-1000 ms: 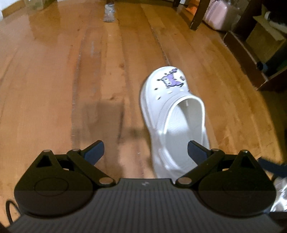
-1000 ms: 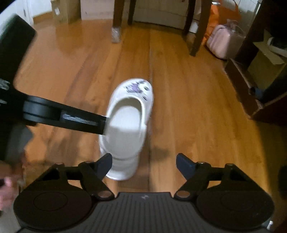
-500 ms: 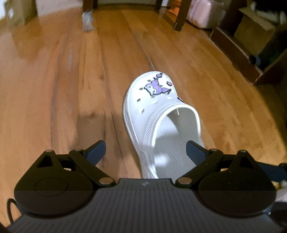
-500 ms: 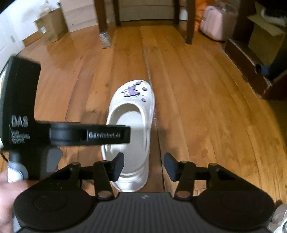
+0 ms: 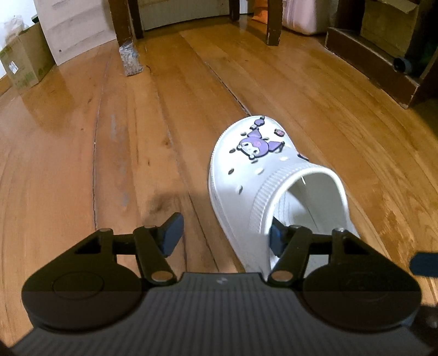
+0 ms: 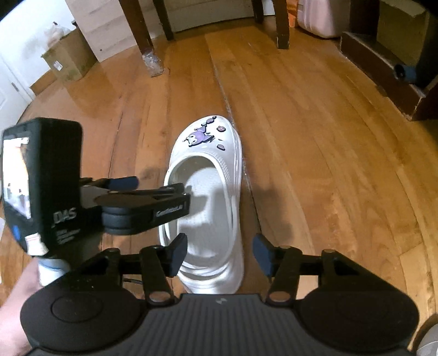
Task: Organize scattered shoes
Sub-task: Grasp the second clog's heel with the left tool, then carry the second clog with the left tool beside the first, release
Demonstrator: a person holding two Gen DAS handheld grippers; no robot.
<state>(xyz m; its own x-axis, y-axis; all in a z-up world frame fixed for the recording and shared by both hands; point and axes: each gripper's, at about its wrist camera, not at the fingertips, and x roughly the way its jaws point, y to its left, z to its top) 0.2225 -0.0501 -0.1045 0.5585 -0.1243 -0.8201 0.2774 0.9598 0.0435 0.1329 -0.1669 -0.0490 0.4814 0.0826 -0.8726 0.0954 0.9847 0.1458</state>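
Observation:
A white clog (image 5: 262, 189) with a purple cartoon charm lies on the wooden floor, toe pointing away. My left gripper (image 5: 224, 235) is open over the clog's left wall: the right finger is inside the foot opening and the left finger is outside. In the right wrist view the clog (image 6: 216, 169) lies at the centre. There the left gripper (image 6: 153, 187) reaches in from the left with one fingertip (image 6: 178, 190) over the opening. My right gripper (image 6: 220, 253) is open, its jaws on either side of the clog's heel.
Dark wooden furniture legs (image 5: 123, 24) stand at the back, one foot wrapped in plastic (image 5: 130, 59). A cardboard box (image 5: 24, 63) sits far left and a pink case (image 6: 320, 16) far right. A low dark wooden shelf base (image 5: 377, 63) runs along the right. A hand (image 6: 16, 304) holds the left gripper.
Both grippers came down closer to the clog. The left jaws narrowed and its right finger entered the foot opening. The right jaws narrowed and now flank the heel.

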